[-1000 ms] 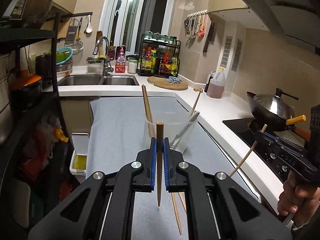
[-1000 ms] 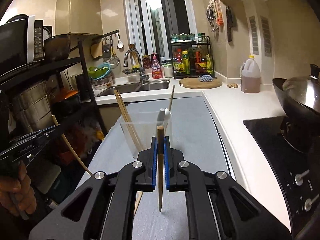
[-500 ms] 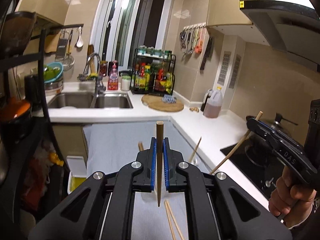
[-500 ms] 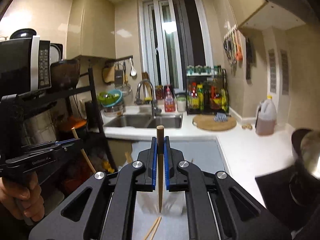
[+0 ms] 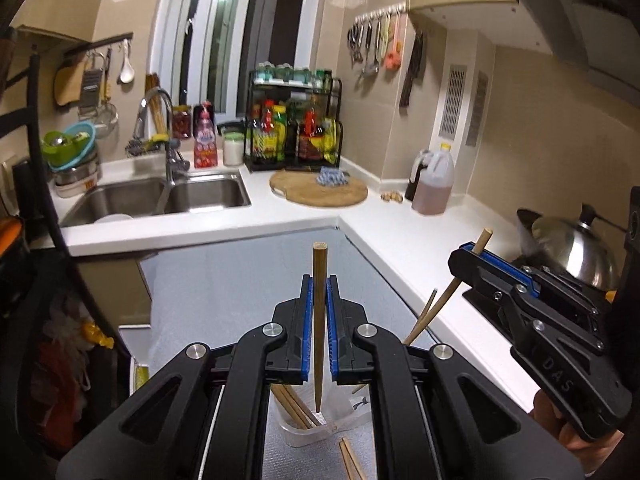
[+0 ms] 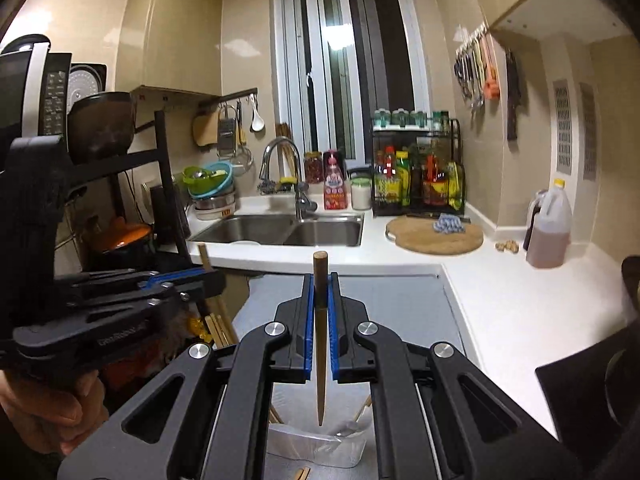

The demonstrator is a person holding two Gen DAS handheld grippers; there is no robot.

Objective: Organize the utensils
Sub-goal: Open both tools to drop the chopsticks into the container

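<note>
Chopsticks stand pinched upright in both my jaws, the left [image 5: 319, 312] and right [image 6: 320, 320] now lifted above the clear cup [image 5: 316, 428] on the bench, tips pointing into it; a second ago they hung lower. Dropping comes next, I judge.

Beige-tiled kitchen — white counter [image 6: 500, 292], dark window [image 6: 352, 60].

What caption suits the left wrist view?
Left gripper holds a chopstick point-down over a clear cup.
</note>
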